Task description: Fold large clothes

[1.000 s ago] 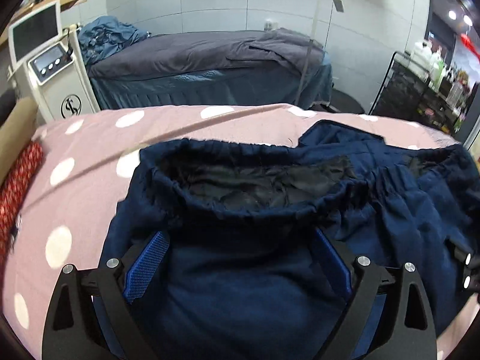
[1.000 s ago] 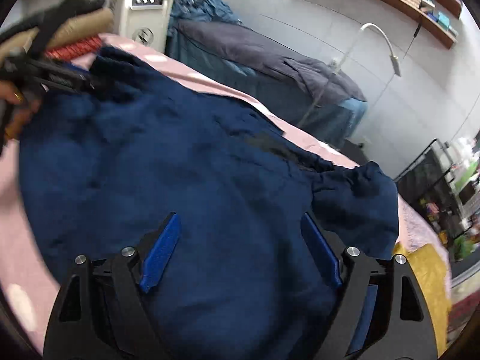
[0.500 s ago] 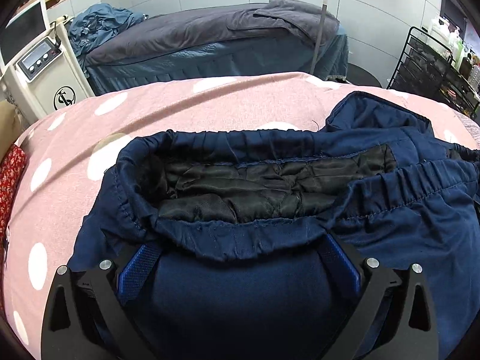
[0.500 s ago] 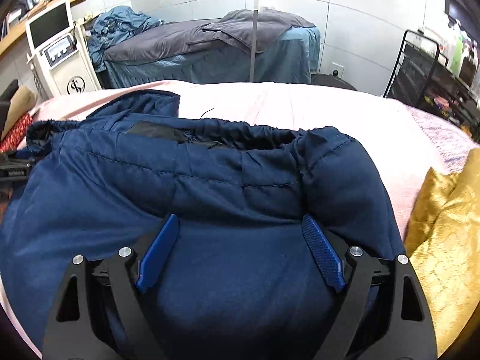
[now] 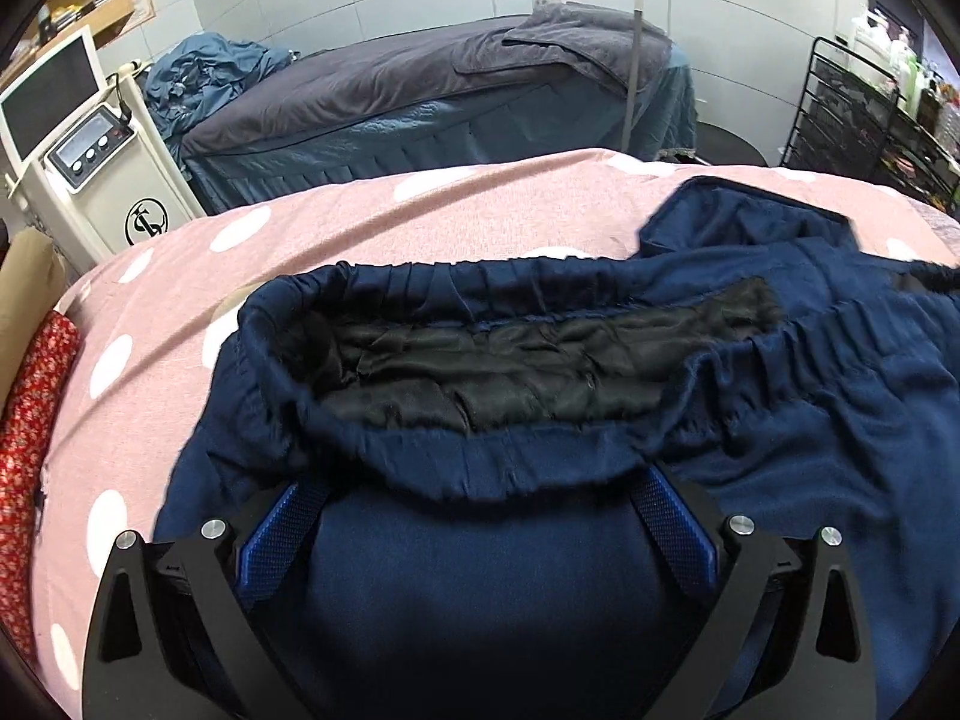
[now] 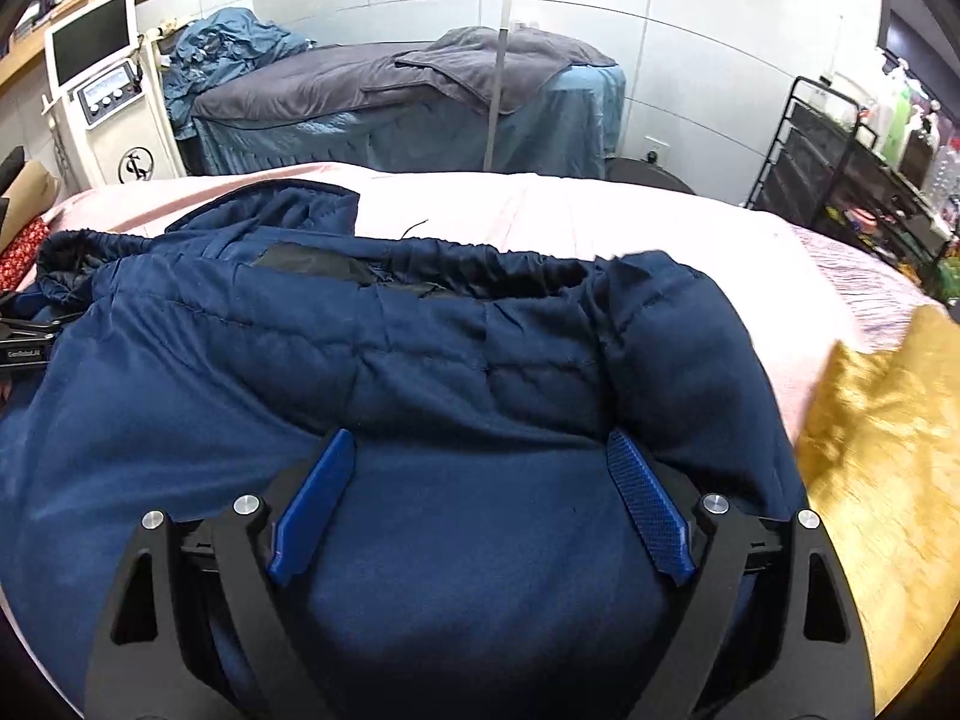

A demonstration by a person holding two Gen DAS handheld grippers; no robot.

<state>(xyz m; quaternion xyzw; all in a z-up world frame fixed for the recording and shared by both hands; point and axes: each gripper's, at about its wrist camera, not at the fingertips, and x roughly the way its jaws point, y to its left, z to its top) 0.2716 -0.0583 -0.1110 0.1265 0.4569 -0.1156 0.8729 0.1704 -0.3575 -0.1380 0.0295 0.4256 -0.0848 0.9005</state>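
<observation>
Since half a second ago, the navy padded garment [image 5: 780, 420] with its black lining has slid slightly toward six o'clock on the pink dotted bed [image 5: 300, 252]; left gripper [image 5: 474, 516] and right gripper [image 6: 480, 468] fingers spread, fabric between them.

A pink polka-dot bedspread [image 5: 360, 228] is covering the bed. A gold cushion [image 6: 888, 420] is lying at its edge. Behind, a white machine [image 5: 90, 162] is standing beside a grey-covered treatment bed [image 5: 420, 78].

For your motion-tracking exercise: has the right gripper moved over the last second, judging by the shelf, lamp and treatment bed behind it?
Yes. The right gripper has swung round: the grey treatment bed, earlier seen obliquely at upper centre, now lies squarely ahead, and the wall shelf has shifted from upper right to upper left.
</observation>
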